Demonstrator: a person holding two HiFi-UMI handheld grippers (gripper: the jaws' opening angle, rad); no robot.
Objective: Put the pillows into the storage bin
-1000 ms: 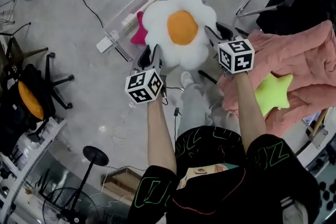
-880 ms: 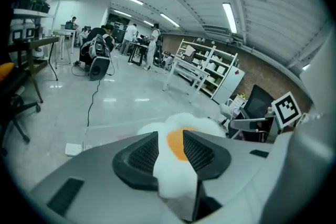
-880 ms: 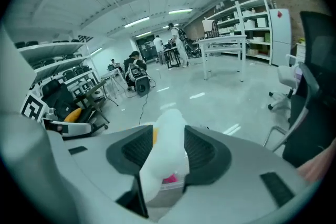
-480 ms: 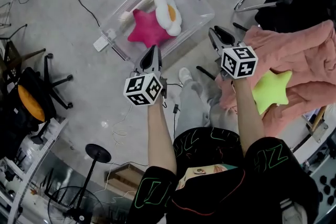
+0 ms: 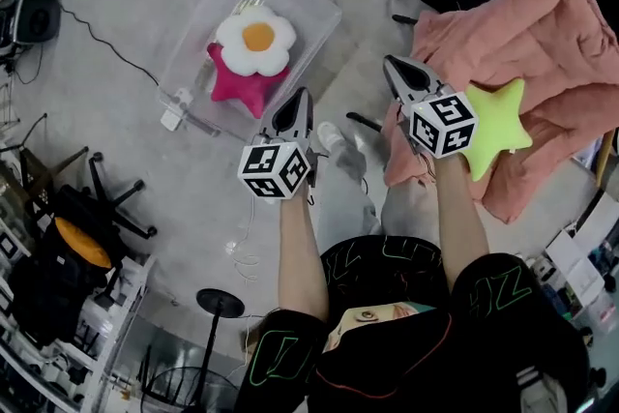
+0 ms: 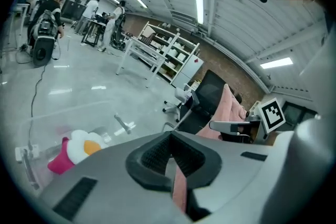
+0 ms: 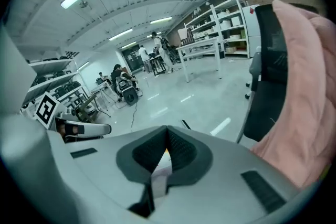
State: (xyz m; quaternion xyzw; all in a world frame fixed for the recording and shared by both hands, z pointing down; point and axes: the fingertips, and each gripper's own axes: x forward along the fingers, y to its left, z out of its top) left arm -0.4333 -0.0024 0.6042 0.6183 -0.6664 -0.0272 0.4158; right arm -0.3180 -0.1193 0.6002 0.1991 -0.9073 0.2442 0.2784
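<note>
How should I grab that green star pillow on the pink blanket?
Pinch one soft point, like the upper one, of the green star pillow. It lies flat on the pink blanket, so come down from above with the right gripper, which is nearest. Its jaws are shut, so open them first.

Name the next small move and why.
Probably open the right gripper and reach for the green star pillow: it lies on the pink blanket, the flower pillow and pink star pillow sit in the storage bin, and this gripper is shut, empty.
</note>
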